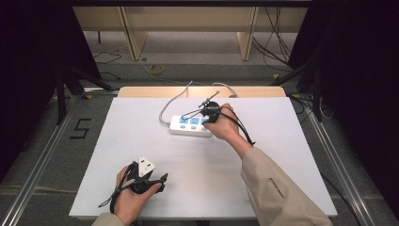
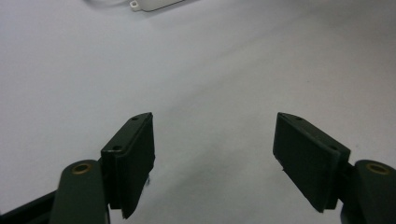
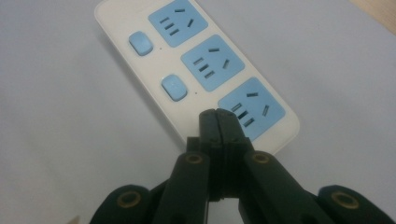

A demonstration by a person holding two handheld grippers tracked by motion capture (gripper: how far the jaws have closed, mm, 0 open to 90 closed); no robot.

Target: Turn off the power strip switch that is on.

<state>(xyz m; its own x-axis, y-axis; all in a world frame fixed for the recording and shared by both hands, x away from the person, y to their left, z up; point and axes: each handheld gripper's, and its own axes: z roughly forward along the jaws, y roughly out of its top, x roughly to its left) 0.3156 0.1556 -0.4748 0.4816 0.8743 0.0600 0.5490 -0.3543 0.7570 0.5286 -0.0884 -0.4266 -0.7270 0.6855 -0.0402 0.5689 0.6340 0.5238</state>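
Observation:
A white power strip (image 1: 189, 126) with three blue sockets and blue switch buttons lies at the table's middle back; its grey cable runs off toward the far edge. My right gripper (image 1: 210, 118) hovers over the strip's right end. In the right gripper view its jaws are pressed together with nothing between them, tips (image 3: 217, 113) over the strip (image 3: 187, 107) beside the nearest socket (image 3: 251, 108), where a third switch would be. My left gripper (image 1: 162, 179) rests near the table's front left, jaws spread wide over bare white surface (image 2: 210, 84), holding nothing. The strip's corner (image 2: 154, 4) peeks in at that view's top.
The white tabletop (image 1: 141, 141) has open room all around the strip. Wooden furniture legs and loose cables lie on the floor beyond the far edge. Metal rails run along both sides of the table.

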